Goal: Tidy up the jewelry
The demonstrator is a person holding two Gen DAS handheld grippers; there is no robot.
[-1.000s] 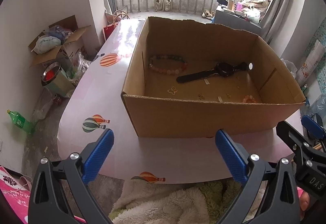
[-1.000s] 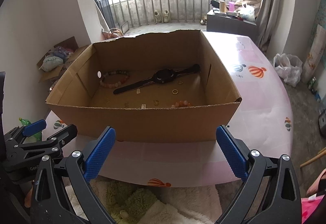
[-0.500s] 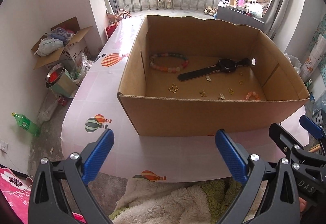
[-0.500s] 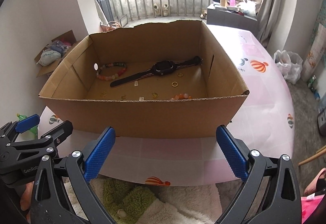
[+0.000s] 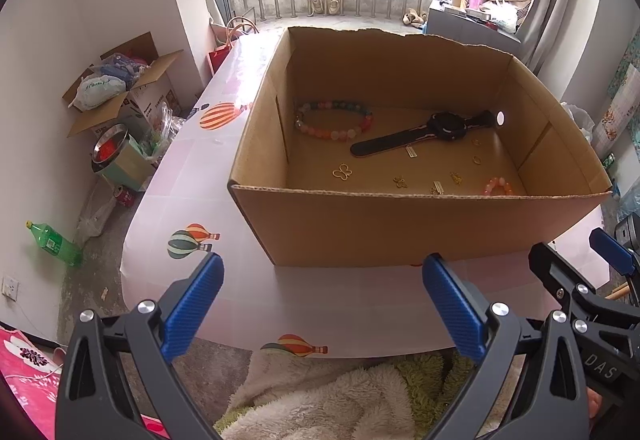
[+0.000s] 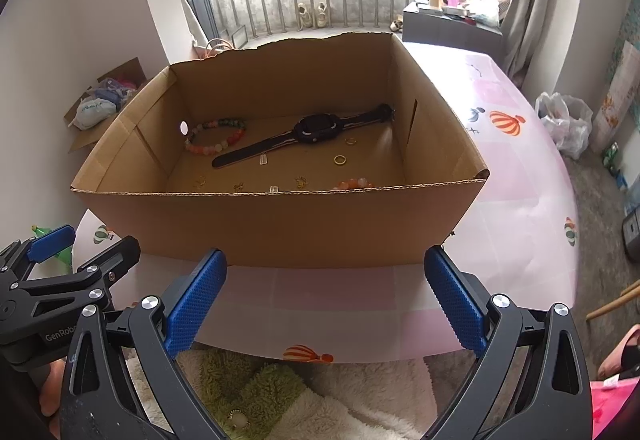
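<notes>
Both grippers, left (image 5: 320,304) and right (image 6: 324,300), hover with jaws wide apart and empty before the open brown cardboard box (image 6: 280,228). Its floor holds the jewelry (spread loosely): multicoloured bead bracelet (image 5: 334,120), black wristwatch (image 5: 444,128), gold ring (image 6: 340,159).

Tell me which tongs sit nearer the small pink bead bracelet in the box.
Right. The right tongs hang almost straight before the pink bead bracelet, over the box's near wall; the left tongs sit further left.

Both tools (image 5: 322,304) (image 6: 326,302) higher, nearer box (image 5: 400,228).
</notes>
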